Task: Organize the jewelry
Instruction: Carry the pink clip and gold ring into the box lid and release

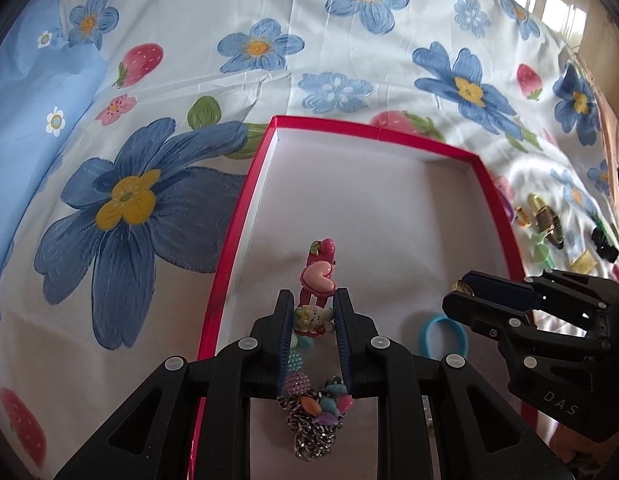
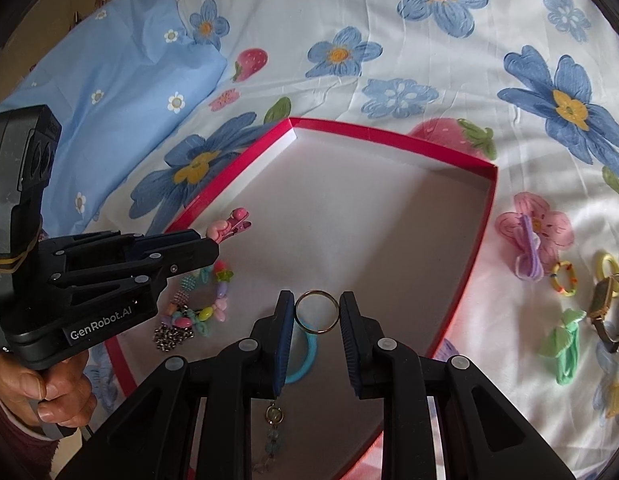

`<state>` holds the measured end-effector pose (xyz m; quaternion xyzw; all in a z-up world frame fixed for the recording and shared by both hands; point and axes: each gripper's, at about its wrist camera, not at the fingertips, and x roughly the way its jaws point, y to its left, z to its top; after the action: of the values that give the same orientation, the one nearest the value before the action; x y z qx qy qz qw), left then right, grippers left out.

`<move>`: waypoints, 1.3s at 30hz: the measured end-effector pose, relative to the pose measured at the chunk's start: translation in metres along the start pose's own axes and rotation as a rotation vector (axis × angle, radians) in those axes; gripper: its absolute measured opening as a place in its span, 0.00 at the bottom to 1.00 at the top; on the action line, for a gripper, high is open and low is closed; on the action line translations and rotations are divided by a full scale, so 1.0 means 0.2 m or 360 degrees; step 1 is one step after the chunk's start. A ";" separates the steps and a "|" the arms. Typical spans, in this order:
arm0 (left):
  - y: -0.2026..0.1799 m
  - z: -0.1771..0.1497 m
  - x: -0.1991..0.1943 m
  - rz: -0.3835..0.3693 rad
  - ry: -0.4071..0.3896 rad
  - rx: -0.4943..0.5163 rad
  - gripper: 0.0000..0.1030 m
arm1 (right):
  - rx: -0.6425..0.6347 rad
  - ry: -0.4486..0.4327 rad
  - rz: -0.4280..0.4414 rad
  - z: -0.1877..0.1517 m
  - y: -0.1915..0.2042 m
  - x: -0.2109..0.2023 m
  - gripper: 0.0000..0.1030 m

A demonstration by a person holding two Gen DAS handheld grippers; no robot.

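Tilted down over the box, a clip is clamped by the left gripper, a ring by the right gripper, beads beneath.

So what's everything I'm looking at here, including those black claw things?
Shallow cardboard box: one, red rim, white inside, on the bed.
Floral bedsheet: one, white with blue flowers and strawberries, under everything.
Pink plastic hair clip: one, heart-decorated, held over the box.
Thin metal ring: one, silver-gold, held over the box.
Colourful bead-and-chain bracelet: one, inside the box.
Blue elastic hair tie: one, inside the box.
Purple felt bow: one, right of the box.
Green fabric bow: one, right of the box.
Gold wristwatch: one, right of the box.
Left gripper: black, shut on the clip.
Right gripper: black, shut on the ring.
Hand: one, holding the left gripper's handle.
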<state>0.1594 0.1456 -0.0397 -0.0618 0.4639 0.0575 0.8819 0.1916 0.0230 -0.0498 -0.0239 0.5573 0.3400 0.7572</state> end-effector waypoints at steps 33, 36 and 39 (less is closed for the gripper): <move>-0.01 -0.05 -0.13 0.0008 -0.0059 -0.0075 0.42 | 0.0107 -0.0120 0.0054 -0.04 -0.04 -0.18 0.40; -0.02 -0.06 -0.17 -0.0006 -0.0071 -0.0075 0.42 | 0.0153 -0.0163 0.0063 -0.06 -0.08 -0.27 0.40; -0.04 -0.08 -0.21 -0.0019 -0.0078 -0.0069 0.42 | 0.0191 -0.0201 0.0044 -0.09 -0.12 -0.35 0.41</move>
<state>0.1250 0.1335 -0.0135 -0.0821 0.4403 0.0637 0.8918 0.1802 -0.0376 -0.0038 0.0507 0.5281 0.3171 0.7861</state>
